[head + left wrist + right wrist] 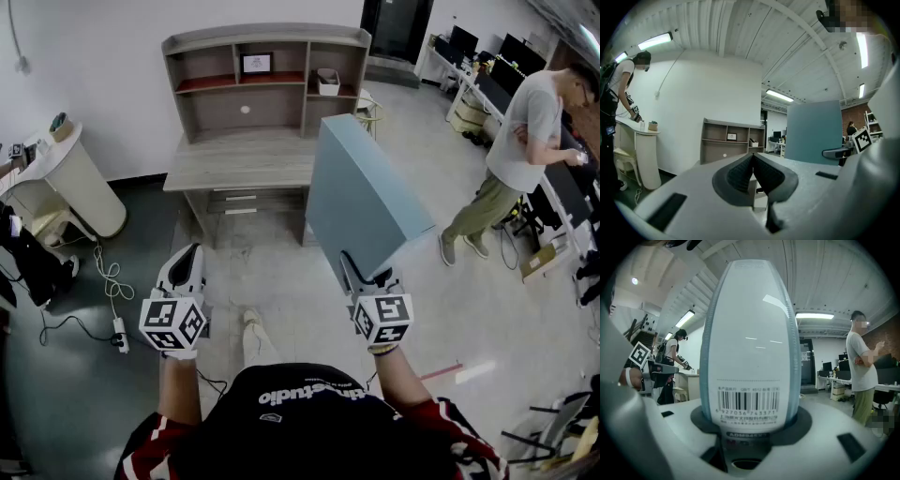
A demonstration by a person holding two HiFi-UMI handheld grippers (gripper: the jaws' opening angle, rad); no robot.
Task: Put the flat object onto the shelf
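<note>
The flat blue box [367, 197] stands on edge in the right hand-held gripper [366, 278]. Its barcoded spine sits between jaws spread wide and pressing on both faces. Most of the box rises above and ahead of the grip, leaning away from it. The left hand-held gripper [185, 260], well apart to the left, has its jaws closed together on nothing.

The hold is at one narrow end, so a quick swing could probably lever the long overhang loose or twist it in the pads. The shelf [267, 82] lies well ahead of both hand-held grippers, above the worktop [242, 157]. Its bays look low for a box carried upright, so an edge may strike the top board or a divider unless the box is turned flat first. A frame [256, 63] and a small bin [327, 82] already sit in two bays and could be knocked.

The floor ahead of the hand-held grippers is open up to the worktop. The shelf's top board shows nothing on it. A person [525, 131] stands off to the right, apart from the box.
</note>
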